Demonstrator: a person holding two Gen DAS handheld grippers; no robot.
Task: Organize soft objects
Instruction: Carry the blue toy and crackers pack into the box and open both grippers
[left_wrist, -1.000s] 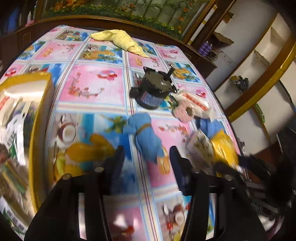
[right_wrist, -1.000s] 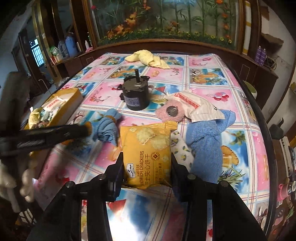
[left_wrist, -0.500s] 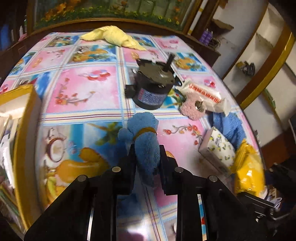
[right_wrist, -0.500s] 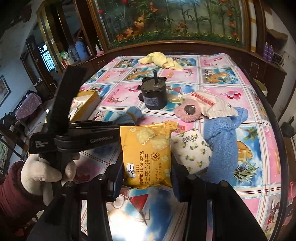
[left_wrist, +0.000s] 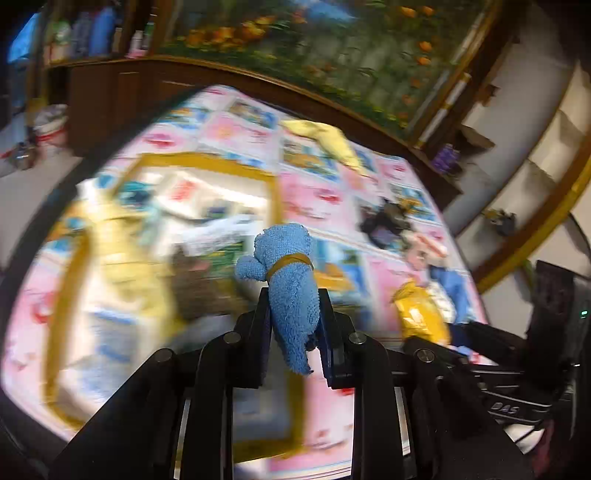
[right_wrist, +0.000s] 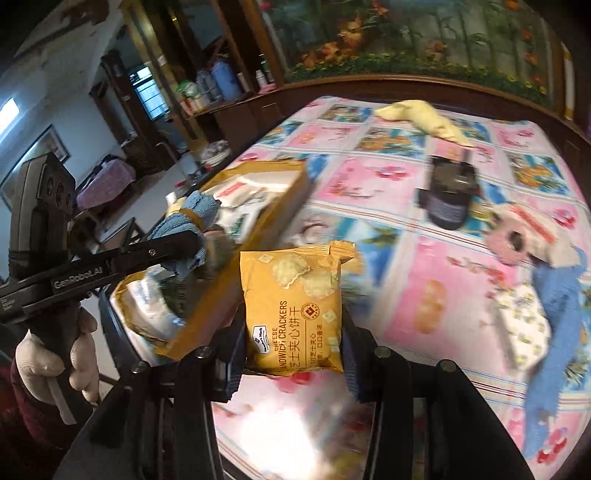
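Lifted off the bed, the blue towel roll (left_wrist: 293, 291) sits clamped in the left gripper (left_wrist: 293, 314) above the yellow box (left_wrist: 275, 192); right gripper (right_wrist: 293, 347) grips the cracker packet (right_wrist: 291, 310). Next: lower, release inside.

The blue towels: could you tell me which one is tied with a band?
The small rolled blue towel pinched in the left gripper has a yellow-brown band. The large blue towel lies loose and unbound on the tablecloth.
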